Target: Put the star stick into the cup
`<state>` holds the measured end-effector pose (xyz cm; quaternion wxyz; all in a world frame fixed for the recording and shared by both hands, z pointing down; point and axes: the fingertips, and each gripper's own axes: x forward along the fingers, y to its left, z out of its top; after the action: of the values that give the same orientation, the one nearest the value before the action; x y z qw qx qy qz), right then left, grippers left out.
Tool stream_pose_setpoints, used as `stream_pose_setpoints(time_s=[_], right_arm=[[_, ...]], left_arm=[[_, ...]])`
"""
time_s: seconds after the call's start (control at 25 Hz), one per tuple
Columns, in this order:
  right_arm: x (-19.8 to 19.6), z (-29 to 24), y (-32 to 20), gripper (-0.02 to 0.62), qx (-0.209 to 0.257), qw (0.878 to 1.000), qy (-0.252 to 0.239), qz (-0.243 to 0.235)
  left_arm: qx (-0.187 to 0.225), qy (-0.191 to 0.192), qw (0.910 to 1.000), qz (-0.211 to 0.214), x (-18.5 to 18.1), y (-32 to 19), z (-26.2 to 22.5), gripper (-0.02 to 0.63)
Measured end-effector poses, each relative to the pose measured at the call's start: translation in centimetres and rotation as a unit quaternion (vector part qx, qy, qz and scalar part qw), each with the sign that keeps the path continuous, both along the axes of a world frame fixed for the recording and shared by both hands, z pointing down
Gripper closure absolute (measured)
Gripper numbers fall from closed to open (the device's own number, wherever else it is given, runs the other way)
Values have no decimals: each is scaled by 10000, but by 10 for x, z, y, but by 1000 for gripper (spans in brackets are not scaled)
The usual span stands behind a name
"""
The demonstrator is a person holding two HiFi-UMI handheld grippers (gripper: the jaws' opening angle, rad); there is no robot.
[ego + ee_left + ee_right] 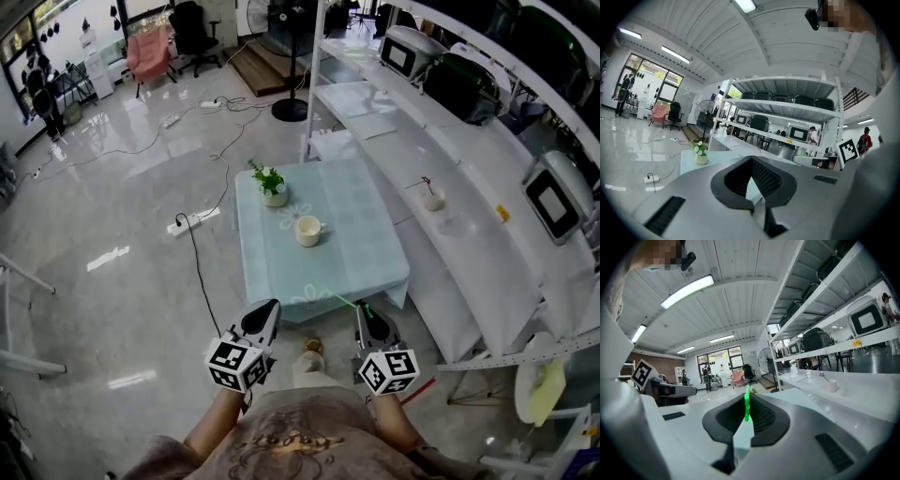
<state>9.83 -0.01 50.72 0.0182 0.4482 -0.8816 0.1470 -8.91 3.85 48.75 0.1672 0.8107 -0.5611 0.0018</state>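
Note:
A cream cup (307,230) stands near the middle of the small table with the pale blue cloth (375,253). My right gripper (364,313) hangs just short of the table's near edge, shut on a thin green star stick (339,298) that juts forward-left over that edge. In the right gripper view the star stick (746,405) stands upright between the black pads of the right gripper (746,422). Beside it, my left gripper (266,313) is off the near-left corner; in its own view the left gripper (753,187) shows its jaws together with nothing between them.
A small pot of white flowers (272,186) (700,153) stands at the table's far left. On the long white counter (469,253) to the right sits another small white cup with a stick (432,199) (830,385). Cables and a power strip (189,221) lie on the floor at left.

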Motion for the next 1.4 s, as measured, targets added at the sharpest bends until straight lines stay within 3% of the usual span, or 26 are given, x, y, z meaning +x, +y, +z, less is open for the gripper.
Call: stream_pose_setpoints(time_s=[0.44, 0.8, 1.16, 1.4], right_arm=[[-4, -12, -139, 577, 48, 9994, 22, -330], [-17, -7, -198, 577, -6, 9976, 2, -689], [-23, -11, -222, 577, -21, 9982, -70, -593], [-25, -18, -242, 577, 71, 9993, -123, -335]], left_arm=[[6, 44, 9992, -388, -5, -123, -10, 586], [14, 73, 9970, -769, -14, -182, -8, 586], [-85, -8, 9980, -624, -19, -206, -5, 586], [-64, -50, 9995, -314, -21, -228, -12, 586]])
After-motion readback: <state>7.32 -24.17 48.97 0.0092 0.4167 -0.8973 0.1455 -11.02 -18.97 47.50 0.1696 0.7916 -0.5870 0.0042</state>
